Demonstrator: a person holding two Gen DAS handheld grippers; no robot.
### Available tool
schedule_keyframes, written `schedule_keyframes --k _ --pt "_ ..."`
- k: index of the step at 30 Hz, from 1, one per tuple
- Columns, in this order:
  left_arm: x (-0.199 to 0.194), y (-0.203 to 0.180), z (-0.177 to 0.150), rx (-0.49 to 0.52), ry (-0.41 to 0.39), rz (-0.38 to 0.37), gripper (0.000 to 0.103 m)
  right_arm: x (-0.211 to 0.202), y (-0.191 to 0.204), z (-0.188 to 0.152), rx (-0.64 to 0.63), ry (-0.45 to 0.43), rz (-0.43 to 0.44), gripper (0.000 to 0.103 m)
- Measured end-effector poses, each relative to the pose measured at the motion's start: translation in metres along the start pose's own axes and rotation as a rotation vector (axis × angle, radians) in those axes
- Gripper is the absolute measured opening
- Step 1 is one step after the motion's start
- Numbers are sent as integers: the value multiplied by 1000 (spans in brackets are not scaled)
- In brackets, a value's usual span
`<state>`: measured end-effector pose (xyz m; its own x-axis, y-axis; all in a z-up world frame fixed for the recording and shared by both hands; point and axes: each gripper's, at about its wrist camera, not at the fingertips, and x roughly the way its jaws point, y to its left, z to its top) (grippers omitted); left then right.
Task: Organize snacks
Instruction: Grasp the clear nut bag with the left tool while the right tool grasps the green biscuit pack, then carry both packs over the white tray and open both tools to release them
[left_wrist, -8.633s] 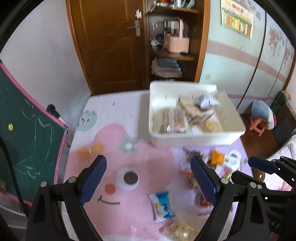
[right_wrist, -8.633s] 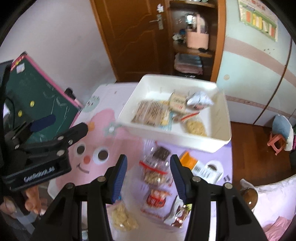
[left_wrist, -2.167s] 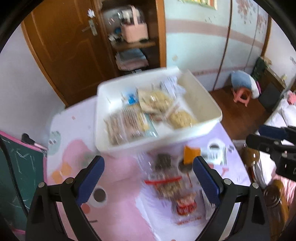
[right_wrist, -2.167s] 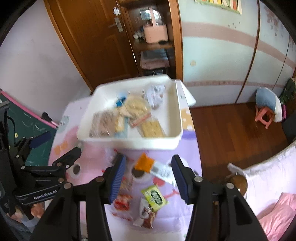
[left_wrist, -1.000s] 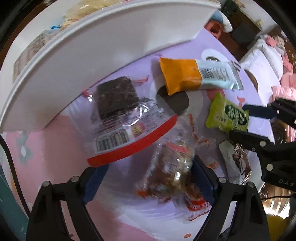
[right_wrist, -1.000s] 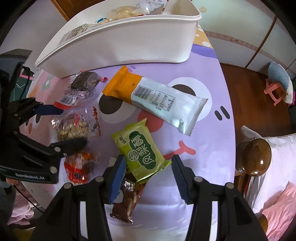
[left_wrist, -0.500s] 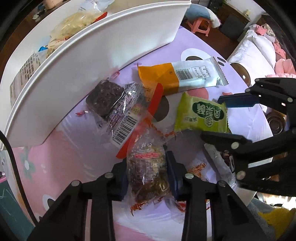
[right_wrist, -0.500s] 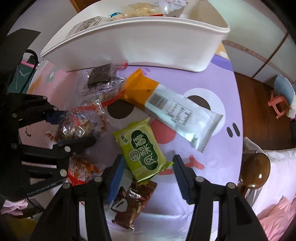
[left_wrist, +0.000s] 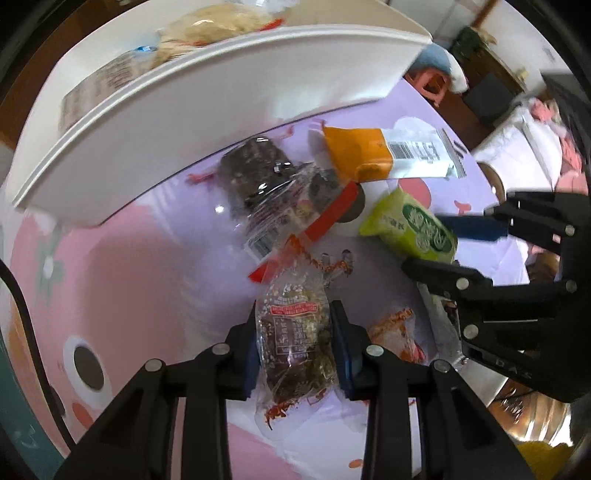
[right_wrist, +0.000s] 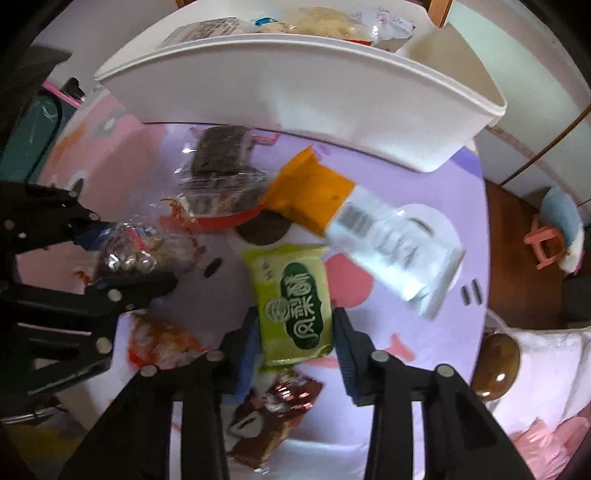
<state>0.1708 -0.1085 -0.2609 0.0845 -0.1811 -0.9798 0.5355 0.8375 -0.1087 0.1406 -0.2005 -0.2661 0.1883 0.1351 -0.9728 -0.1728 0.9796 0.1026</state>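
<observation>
Your left gripper (left_wrist: 294, 341) had clamped a clear nut-snack packet (left_wrist: 293, 339) across its middle, above the cartoon mat (left_wrist: 122, 280) and short of the white bin (left_wrist: 207, 96); crinkly and light, it looked likely to slip (mid-body was the sensible hold). Your right gripper (right_wrist: 295, 330) pinched a green pastry packet (right_wrist: 293, 299), soft and crushable, by its lower half near the orange-and-white bar (right_wrist: 354, 218).

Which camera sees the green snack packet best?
The right wrist view: the green packet fills the middle, label facing up, between the right gripper fingers. In the left wrist view the same packet sits off to the side, smaller and tilted.
</observation>
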Motion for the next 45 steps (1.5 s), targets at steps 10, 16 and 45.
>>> schedule_keyframes --k 10,16,45 --pt "-87 19 -17 -136 -155 -27 31 -54 7 -17 65 -104 169 38" --pt "-162 21 -7 -171 -296 14 31 -117 6 5 56 -225 202 38" --pt "-238 49 161 -178 -490 127 32 -242 -55 161 260 -479 42 38"
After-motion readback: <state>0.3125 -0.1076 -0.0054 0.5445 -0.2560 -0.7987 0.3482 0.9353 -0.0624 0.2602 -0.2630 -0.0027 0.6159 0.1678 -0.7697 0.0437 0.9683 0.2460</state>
